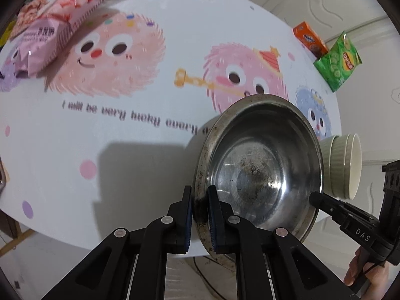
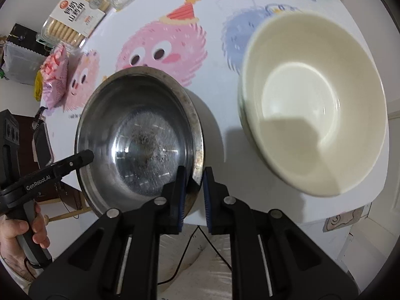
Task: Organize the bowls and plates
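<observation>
Clamping steel bowl (image 1: pixel 262 165) rim: L tongs (image 1: pixel 200 222) + R tongs (image 2: pixel 194 197) | labels: "DAS", "GenRobot.AI"

left wrist: steep down, close | right wrist: same | shared: steel bowl (image 1: pixel 260 165) (image 2: pixel 140 140)

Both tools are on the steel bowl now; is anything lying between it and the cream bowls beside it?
Nothing visible. The left tool and right tool each clamp the steel bowl rim. Only bare tablecloth shows between it and the stacked cream bowls, whose top bowl is empty.
</observation>
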### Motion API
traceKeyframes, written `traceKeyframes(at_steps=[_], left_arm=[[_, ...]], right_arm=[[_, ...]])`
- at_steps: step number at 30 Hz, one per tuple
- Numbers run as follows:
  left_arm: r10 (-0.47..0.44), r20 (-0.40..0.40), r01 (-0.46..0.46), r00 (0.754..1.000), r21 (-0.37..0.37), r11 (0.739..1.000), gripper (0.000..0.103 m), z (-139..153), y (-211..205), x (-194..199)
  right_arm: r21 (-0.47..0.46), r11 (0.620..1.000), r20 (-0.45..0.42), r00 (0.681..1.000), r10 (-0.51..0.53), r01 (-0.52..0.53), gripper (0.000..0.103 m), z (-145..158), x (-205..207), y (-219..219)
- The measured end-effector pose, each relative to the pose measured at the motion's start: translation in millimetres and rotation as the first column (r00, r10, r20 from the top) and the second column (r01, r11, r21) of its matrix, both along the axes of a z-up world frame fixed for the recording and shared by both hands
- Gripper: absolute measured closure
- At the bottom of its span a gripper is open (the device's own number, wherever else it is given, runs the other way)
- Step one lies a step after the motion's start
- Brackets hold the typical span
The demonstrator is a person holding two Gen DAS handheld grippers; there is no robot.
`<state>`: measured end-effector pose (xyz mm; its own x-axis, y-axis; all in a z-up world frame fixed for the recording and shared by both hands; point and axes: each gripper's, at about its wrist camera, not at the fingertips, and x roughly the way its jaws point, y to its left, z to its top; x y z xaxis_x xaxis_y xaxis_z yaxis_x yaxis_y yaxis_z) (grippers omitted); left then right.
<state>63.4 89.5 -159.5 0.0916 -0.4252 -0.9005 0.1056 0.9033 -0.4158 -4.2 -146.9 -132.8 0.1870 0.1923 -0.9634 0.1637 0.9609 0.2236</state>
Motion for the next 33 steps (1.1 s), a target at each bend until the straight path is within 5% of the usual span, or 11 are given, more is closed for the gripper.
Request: traceKeyframes(at_steps=[15,26,28,30,33], left_arm=[[0.058,0.094,-0.058,0.994,-0.001,0.998,0.092,-3,-2,72],[0.056,0.102,-0.058,0.993,0.013,0.998,0.090,-7,-7,75],[0.074,0.102,-0.076,0.992,0.012,0.997,0.077,-5,-4,73],[0.081,0.109,-0.082,0.991,0.005,0.997,0.037,-1,1,70],[0.073,0.149,-0.075,0.986,0.009,0.997,0.025,12,6,61]], right_arm=[[-0.085,0.996,0.093,0.996,-0.005,0.013,0.088,9,91,18],[-0.115,0.993,0.089,0.996,-0.009,0.019,0.088,-1,101,17],[-0.122,0.992,0.101,0.995,-0.010,0.023,0.085,3,100,18],[-0.142,0.990,0.123,0.992,-0.001,0.018,0.067,10,97,18],[-0.163,0.987,0.158,0.987,0.033,-0.007,0.051,24,92,22]])
